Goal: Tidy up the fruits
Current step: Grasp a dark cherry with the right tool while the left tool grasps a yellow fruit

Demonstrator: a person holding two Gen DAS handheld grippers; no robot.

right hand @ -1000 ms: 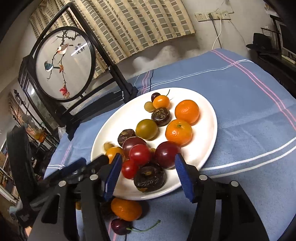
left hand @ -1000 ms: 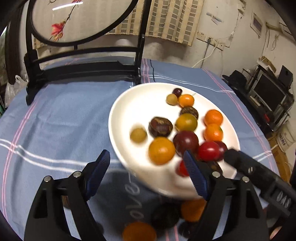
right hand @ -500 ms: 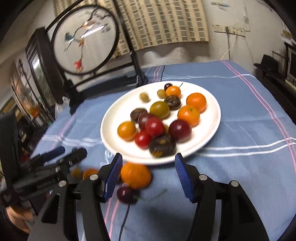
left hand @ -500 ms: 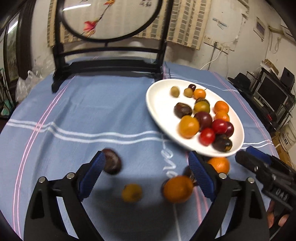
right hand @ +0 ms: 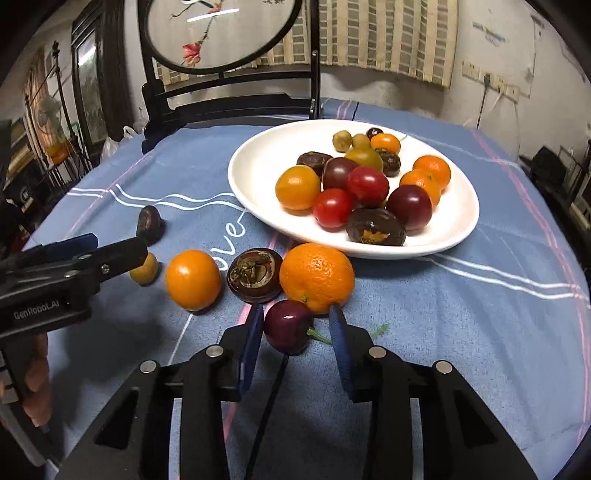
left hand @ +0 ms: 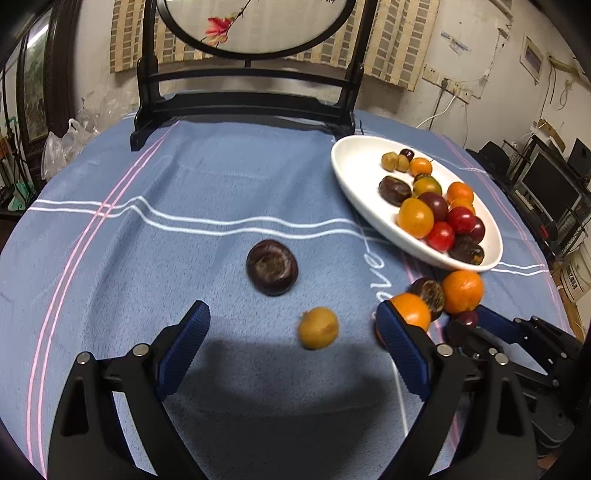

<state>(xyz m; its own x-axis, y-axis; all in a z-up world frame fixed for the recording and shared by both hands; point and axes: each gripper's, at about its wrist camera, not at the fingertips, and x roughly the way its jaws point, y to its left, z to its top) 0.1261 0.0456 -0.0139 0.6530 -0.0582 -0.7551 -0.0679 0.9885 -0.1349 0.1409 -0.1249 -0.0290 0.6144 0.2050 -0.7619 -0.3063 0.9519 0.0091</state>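
tabletop: blue cloth under everything
plate: white, far right, heaped with fruit
my left tongs: spread wide, empty
my right tongs: narrowed around cherry, contact unclear
orange: loose, just before the plate

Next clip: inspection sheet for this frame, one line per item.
Surface: blue striped tablecloth.
Job's things: white plate holding mixed fruit; loose on the cloth are a cherry, mandarin, two chestnuts, an orange tomato and a small yellow fruit.
Clutter: nothing seen.
Grippers: right gripper open around the cherry; left gripper open, empty.
Cables: wall cord.
Surroundings: framed round screen, monitors.
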